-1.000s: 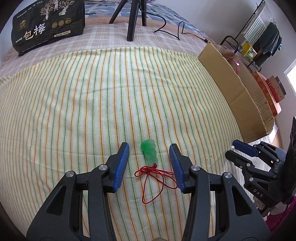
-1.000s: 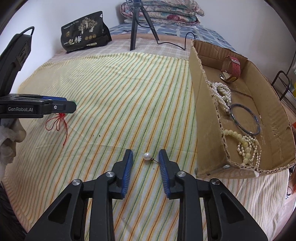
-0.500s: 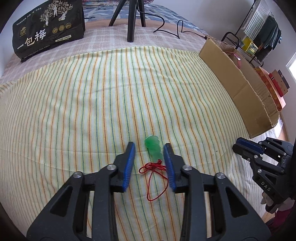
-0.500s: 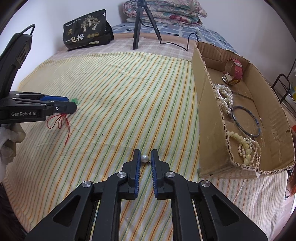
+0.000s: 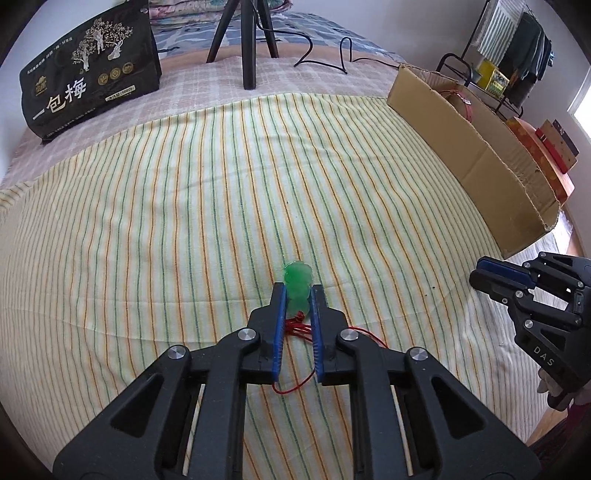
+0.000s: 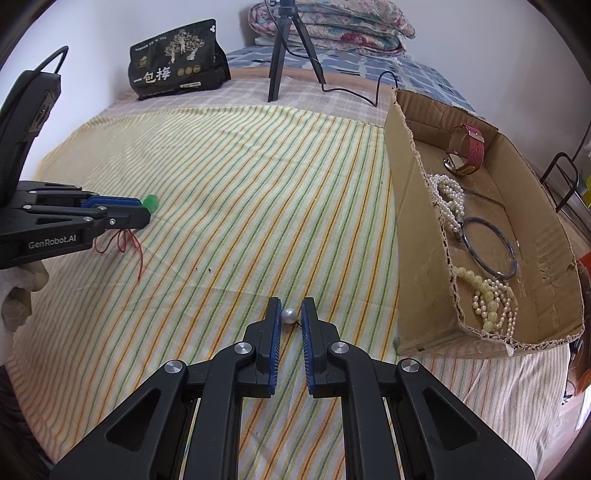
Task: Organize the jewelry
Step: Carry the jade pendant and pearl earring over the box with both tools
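A green jade pendant (image 5: 297, 282) on a red cord (image 5: 295, 369) is clamped between the blue pads of my left gripper (image 5: 298, 295), just above the striped cloth; it also shows in the right wrist view (image 6: 149, 202). My right gripper (image 6: 291, 314) is shut on a pearl earring (image 6: 289, 316) with a small hook, low over the cloth. The cardboard box (image 6: 413, 229) to the right holds a red-strap watch (image 6: 467, 147), pearl strands (image 6: 448, 195), a dark bangle (image 6: 487, 251) and cream beads (image 6: 491, 299).
A black snack bag (image 6: 177, 62) and a tripod (image 6: 280, 51) with a cable stand at the far edge of the bed. Folded bedding (image 6: 332, 26) lies behind. The box's near wall (image 5: 472, 155) rises right of the left gripper.
Both grippers have closed: the left onto the green pendant, the right onto the pearl earring. Both have lifted slightly off the cloth.
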A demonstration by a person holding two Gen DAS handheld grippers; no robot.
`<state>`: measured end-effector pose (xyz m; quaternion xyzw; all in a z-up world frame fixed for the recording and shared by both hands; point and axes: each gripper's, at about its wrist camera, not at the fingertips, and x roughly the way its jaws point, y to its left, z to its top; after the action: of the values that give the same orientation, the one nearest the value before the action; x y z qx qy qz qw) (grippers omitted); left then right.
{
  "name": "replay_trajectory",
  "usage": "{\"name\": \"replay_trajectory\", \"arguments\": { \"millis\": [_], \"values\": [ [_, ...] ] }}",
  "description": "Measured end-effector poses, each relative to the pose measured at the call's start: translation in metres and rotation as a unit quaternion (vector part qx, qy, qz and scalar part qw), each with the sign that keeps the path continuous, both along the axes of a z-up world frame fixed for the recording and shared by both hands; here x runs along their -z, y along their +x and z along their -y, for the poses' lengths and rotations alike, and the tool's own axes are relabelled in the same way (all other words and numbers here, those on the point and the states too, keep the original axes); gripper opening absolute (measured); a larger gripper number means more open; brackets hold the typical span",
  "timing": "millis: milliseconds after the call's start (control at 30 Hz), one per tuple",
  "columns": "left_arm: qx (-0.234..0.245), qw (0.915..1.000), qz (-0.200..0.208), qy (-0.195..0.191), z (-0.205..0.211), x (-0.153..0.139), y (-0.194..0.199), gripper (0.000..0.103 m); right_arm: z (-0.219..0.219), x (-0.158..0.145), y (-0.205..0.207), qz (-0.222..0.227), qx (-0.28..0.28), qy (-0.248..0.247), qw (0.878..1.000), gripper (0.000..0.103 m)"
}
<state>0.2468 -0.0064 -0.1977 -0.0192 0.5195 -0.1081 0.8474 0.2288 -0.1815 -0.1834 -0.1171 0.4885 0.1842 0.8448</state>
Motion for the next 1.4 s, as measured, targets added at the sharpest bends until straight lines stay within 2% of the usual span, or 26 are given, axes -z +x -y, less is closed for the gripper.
{"name": "replay_trajectory", "arguments": {
  "millis": [267,633,933,1400],
  "values": [
    [-0.005,0.9994,0.021,-0.026,-0.003,-0.022,-0.004,0.011,0.006,-0.022,-0.005,0.020,0.004,0.026,0.999,0.009],
    [-0.009,0.9937,0.066,-0.090,-0.008,-0.081,-0.014,0.011,0.011,-0.064,-0.016,0.059,0.006,0.058,0.997,0.009],
    [0.001,0.9894,0.095,-0.110,0.001,-0.116,-0.023,0.011,0.034,-0.093,-0.022,0.086,0.028,0.077,0.993,0.009],
    [0.041,0.9813,0.130,-0.135,0.053,-0.169,-0.017,0.011,0.080,-0.112,-0.015,0.113,0.084,0.099,0.985,0.009]
  ]
}}
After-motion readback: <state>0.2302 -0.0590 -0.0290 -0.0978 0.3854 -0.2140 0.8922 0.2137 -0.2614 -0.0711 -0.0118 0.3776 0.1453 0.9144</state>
